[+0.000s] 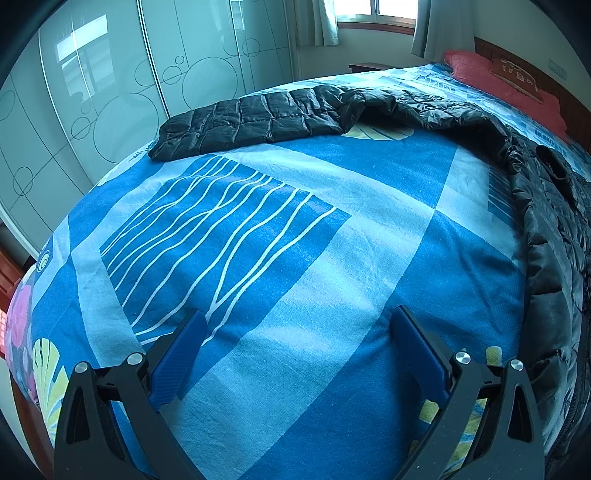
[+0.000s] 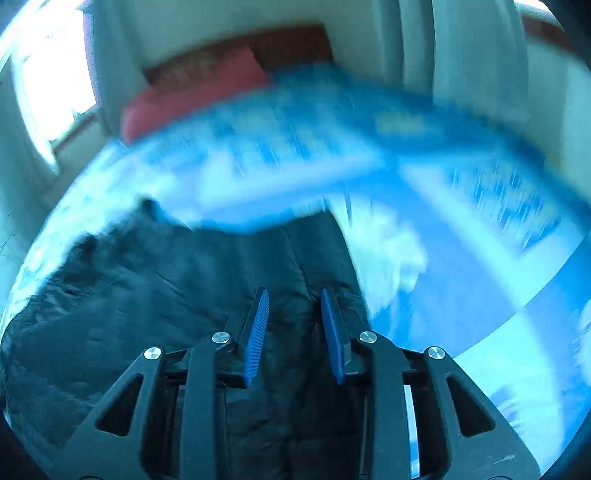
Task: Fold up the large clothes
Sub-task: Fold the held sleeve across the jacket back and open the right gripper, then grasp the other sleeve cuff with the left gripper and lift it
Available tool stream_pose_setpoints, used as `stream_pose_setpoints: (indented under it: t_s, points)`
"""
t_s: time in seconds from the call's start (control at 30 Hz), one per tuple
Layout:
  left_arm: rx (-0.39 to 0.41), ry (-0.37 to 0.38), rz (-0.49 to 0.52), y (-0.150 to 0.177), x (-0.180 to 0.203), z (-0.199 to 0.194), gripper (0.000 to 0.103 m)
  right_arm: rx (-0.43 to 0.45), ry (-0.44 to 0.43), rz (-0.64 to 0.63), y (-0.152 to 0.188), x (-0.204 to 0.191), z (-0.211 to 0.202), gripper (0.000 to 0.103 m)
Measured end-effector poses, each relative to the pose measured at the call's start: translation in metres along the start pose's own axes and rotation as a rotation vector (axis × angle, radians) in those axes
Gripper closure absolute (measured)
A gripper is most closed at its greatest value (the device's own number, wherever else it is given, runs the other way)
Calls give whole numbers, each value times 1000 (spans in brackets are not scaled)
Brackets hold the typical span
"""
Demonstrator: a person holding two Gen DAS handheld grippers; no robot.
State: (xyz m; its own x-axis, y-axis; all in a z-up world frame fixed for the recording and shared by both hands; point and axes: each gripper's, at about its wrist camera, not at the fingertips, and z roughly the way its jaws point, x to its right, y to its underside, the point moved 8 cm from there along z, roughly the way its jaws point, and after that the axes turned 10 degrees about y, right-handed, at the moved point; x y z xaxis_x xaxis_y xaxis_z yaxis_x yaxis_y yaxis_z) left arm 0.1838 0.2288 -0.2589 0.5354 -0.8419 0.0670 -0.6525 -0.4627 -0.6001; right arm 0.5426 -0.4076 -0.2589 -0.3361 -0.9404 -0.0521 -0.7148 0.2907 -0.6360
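Observation:
A black quilted puffer jacket (image 1: 546, 236) lies on the bed, its body along the right edge and one sleeve (image 1: 251, 122) stretched out to the far left. My left gripper (image 1: 299, 325) is wide open and empty above the bare blue sheet, left of the jacket. In the blurred right wrist view the jacket (image 2: 147, 295) fills the lower left. My right gripper (image 2: 295, 306) is over it, its blue pads (image 2: 256, 332) a narrow gap apart with dark jacket fabric between them; whether they pinch it is unclear.
The bed (image 1: 280, 229) has a blue patterned sheet. A red pillow (image 1: 506, 81) lies by the wooden headboard at the far right. Glass wardrobe doors (image 1: 110, 92) stand beyond the bed's left side. A curtained window (image 1: 373, 14) is at the back.

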Motion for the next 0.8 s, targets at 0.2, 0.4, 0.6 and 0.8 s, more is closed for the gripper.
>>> stream_pose_setpoints:
  t_s: [0.2, 0.4, 0.6, 0.8]
  points:
    - [0, 0, 0, 0, 0, 0, 4, 97, 6, -91, 4, -21, -60, 66]
    - [1, 0, 0, 0, 0, 0, 4, 61, -15, -206, 61, -55, -70, 55]
    - [1, 0, 0, 0, 0, 0, 4, 75, 20, -224, 74, -55, -54, 53]
    - [-15, 13, -11, 0, -1, 0, 4, 92, 11, -216, 74, -56, -54, 53]
